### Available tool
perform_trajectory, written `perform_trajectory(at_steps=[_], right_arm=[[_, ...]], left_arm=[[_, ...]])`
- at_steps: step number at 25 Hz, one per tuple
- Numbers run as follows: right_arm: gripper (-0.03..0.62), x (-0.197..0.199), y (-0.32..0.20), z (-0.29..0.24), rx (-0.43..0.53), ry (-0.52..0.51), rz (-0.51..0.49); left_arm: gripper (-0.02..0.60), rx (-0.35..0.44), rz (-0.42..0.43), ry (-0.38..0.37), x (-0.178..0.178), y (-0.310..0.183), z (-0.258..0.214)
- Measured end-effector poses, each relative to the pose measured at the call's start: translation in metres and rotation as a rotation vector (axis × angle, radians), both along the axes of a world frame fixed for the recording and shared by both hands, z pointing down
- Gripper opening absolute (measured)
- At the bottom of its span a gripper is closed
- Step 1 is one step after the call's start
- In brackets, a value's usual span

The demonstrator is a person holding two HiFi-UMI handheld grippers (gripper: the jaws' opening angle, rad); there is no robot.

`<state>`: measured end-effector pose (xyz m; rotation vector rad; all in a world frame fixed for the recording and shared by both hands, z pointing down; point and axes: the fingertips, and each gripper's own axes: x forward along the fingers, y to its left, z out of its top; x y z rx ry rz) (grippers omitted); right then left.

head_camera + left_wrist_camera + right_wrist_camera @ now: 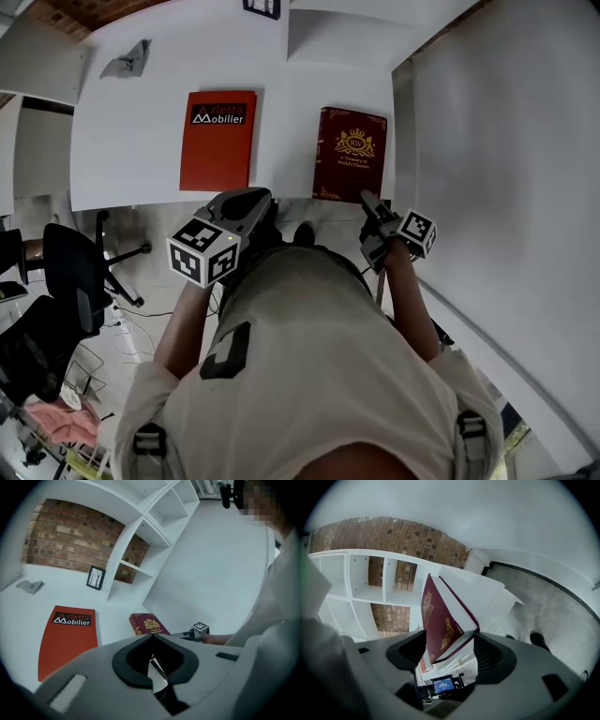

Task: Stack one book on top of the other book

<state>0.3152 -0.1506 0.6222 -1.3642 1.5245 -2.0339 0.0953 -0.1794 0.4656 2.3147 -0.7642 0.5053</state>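
Two books lie flat and apart on the white table (pixel 131 169): an orange book (pixel 217 141) (pixel 65 641) on the left and a maroon book (pixel 351 155) (pixel 147 623) with gold print on the right. My right gripper (pixel 368 202) (pixel 449 651) is at the maroon book's near right corner. Its jaws stand wide, with that corner of the maroon book (pixel 440 620) between them and neither pad pressing on it. My left gripper (pixel 253 202) (pixel 152 636) hovers at the table's near edge between the two books, its jaw tips together and nothing in them.
A small black picture frame (pixel 262 7) (pixel 95 578) and a crumpled grey object (pixel 127 61) sit at the table's far side. White shelving (pixel 140 550) stands against a brick wall. A black office chair (pixel 70 272) is on the floor at the left.
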Motion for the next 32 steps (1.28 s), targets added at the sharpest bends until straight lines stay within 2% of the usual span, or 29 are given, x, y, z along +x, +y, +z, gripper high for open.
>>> perform_trajectory(at_steps=[6, 11, 20, 24, 32], right_arm=[[0.276, 0.002, 0.004, 0.001, -0.011, -0.033, 0.008], [0.278, 0.012, 0.012, 0.016, -0.049, 0.0, 0.051], [0.29, 0.013, -0.006, 0.023, -0.009, -0.029, 0.099], [0.298, 0.013, -0.005, 0.029, 0.03, -0.065, 0.113], [0.297, 0.01, 0.003, 0.03, 0.07, -0.067, 0.08]], left_arm=[[0.005, -0.005, 0.023, -0.01, 0.006, -0.001, -0.001], [0.005, -0.001, 0.015, -0.028, 0.005, 0.001, 0.001], [0.004, 0.005, 0.009, -0.051, 0.007, 0.02, -0.001], [0.005, 0.013, -0.015, -0.061, 0.003, 0.03, -0.002], [0.005, 0.017, -0.095, -0.071, -0.018, 0.049, 0.0]])
